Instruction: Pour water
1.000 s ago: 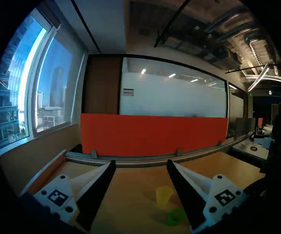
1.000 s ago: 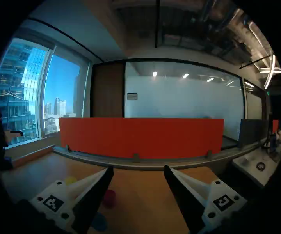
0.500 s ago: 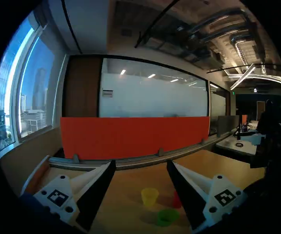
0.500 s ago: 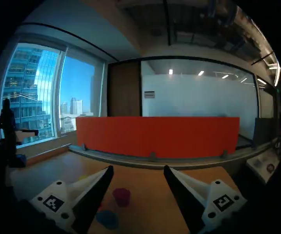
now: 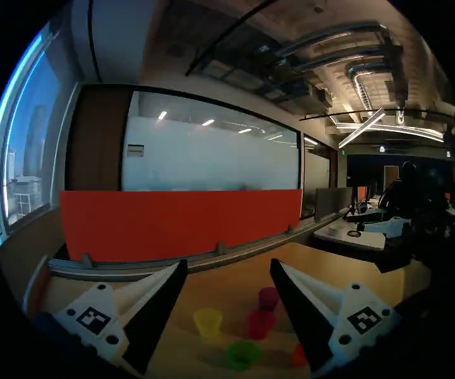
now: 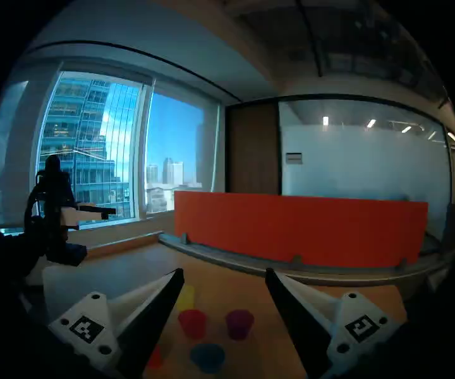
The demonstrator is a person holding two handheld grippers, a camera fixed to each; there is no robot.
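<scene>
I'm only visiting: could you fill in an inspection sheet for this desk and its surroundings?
Surface: wooden table, cups standing on it.
Job's things: yellow cup, red cup, purple cup, green cup, blue cup; whether any holds water is unclear.
Clutter: dark device at the table's edge, too dim to identify.
Grippers: left gripper and right gripper both open, holding nothing.
Cables: nothing seen.
Surroundings: orange divider, windows, neighbouring desks.

We see yellow cup (image 5: 207,321), green cup (image 5: 242,355), red cup (image 5: 260,323), magenta cup (image 5: 268,297), blue cup (image 6: 207,357) on tan wood desk (image 5: 240,284); divider panel (image 5: 177,221) orange-red; left gripper (image 5: 227,261), right gripper (image 6: 224,270) white, black inner faces, black-and-white square tags
</scene>
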